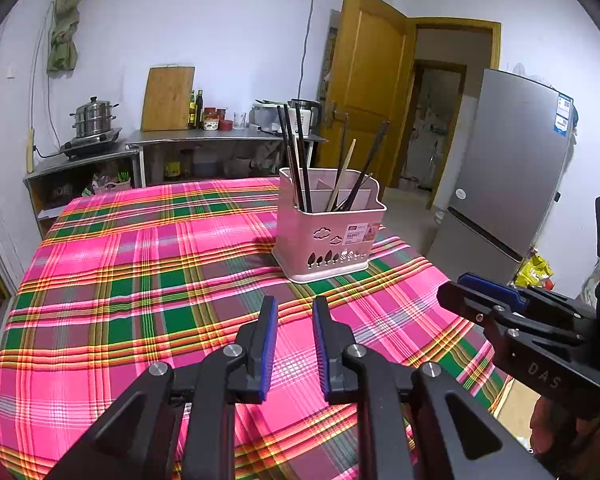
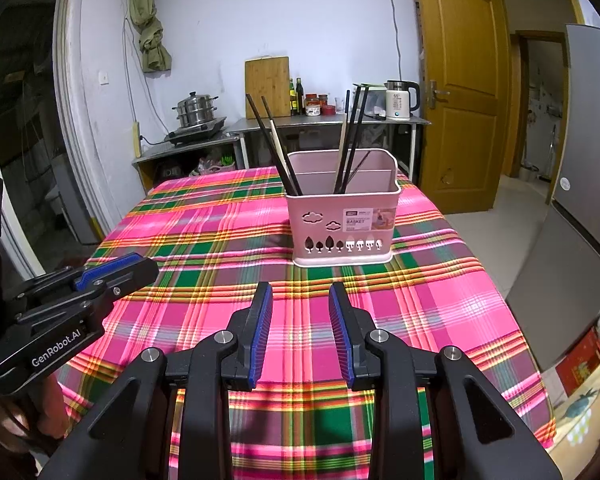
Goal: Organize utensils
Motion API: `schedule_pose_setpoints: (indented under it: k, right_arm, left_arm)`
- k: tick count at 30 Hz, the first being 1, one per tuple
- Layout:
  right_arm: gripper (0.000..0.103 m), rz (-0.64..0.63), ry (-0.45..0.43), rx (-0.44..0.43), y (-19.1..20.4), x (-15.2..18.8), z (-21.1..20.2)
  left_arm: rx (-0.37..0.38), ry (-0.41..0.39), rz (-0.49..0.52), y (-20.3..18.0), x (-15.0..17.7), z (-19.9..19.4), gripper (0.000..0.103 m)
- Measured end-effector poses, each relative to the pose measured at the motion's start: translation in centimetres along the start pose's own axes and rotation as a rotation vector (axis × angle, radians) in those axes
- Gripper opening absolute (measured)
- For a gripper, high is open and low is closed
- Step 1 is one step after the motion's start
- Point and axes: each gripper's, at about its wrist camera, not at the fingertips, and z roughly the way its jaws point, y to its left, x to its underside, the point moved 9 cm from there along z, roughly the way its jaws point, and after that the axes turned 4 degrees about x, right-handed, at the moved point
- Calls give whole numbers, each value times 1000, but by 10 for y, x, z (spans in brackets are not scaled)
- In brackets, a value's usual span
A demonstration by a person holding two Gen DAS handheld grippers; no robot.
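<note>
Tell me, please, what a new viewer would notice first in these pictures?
First the bright pink and green plaid tablecloth over the whole table. Next the pink basket standing on it toward the far side, with chopsticks leaning in it. Near the camera, the left gripper and right gripper hover open and empty.

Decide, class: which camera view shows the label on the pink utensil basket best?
The right wrist view: the label on the basket faces the camera squarely. The left wrist view shows it smaller and angled on the basket's front wall.
</note>
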Motion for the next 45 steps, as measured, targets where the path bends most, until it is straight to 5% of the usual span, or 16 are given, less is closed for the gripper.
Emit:
schedule_pose_setpoints:
  k: [45]
  right_arm:
    - [30,-4,10,8,-4,5,2]
  left_arm:
    - [17,0,-3,-4,3,1,17]
